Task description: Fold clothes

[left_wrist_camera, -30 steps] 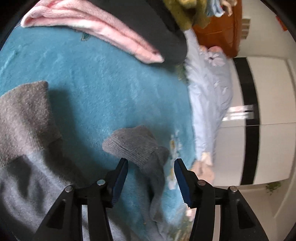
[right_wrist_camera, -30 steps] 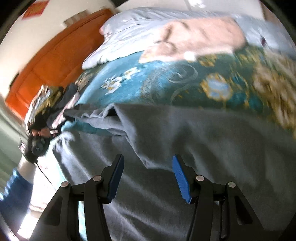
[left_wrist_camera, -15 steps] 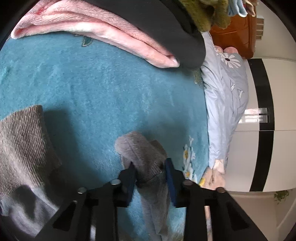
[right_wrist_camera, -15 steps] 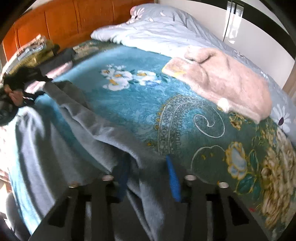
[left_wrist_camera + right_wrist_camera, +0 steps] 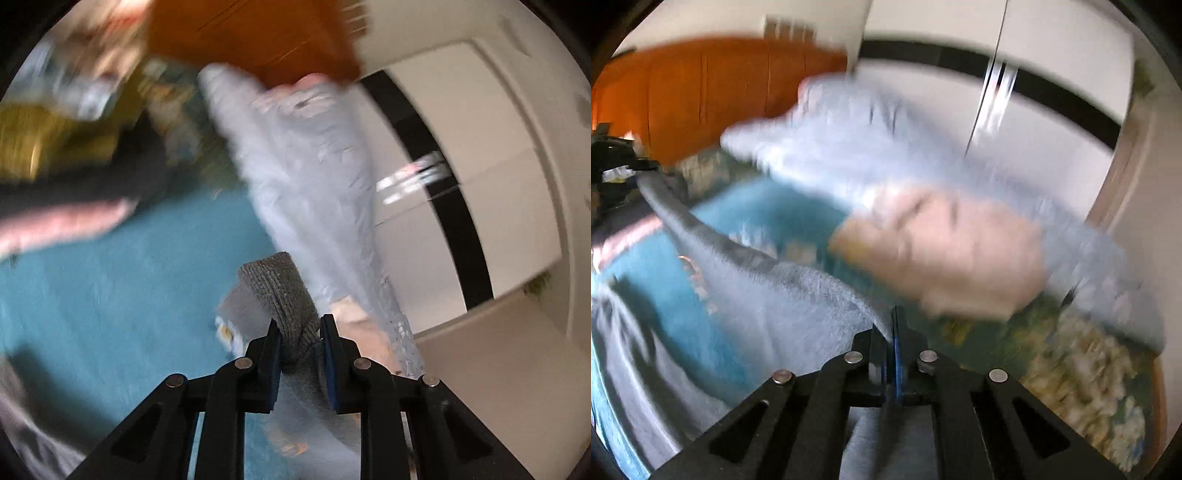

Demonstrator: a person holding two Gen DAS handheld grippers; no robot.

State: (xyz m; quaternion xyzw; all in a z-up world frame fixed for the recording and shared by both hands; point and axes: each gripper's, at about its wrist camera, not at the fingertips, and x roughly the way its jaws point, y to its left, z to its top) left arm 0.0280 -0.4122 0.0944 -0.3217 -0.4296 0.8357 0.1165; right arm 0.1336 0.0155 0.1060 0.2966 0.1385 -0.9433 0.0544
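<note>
A: Gripping the ribbed cuff [image 5: 275,291] of the grey sweater, the left gripper [image 5: 300,354] has its jaws nearly together and closing on the knit, with the cuff bunched between the blue pads and poking out past the tips. Why take it there, do you think?

B: The cuff is the far end of a sleeve, so I would guess it gives the most control over where that sleeve ends up. The rest of the grey sweater [image 5: 798,295] hangs down from it toward the teal blanket [image 5: 110,288].

A: And the other side?

B: The right gripper [image 5: 892,332] is clamped fully shut on a thin edge of the same sweater. The cloth runs from its tips in a taut band across to the left of that view, above the blanket.

A: So the sweater is held at two points and lifted off the bed?

B: Partly lifted; its lower folds seem to rest on the blanket at the left edge of the right view. Holding two ends apart probably lets the fabric hang flat, ready for a fold.

A: Anything in the way?

B: A peach garment [image 5: 953,251] lies on the bed beyond the right gripper, and a pale blue quilt [image 5: 306,177] sits farther back. Both pictures are blurred, so finer detail is hard to tell.
</note>
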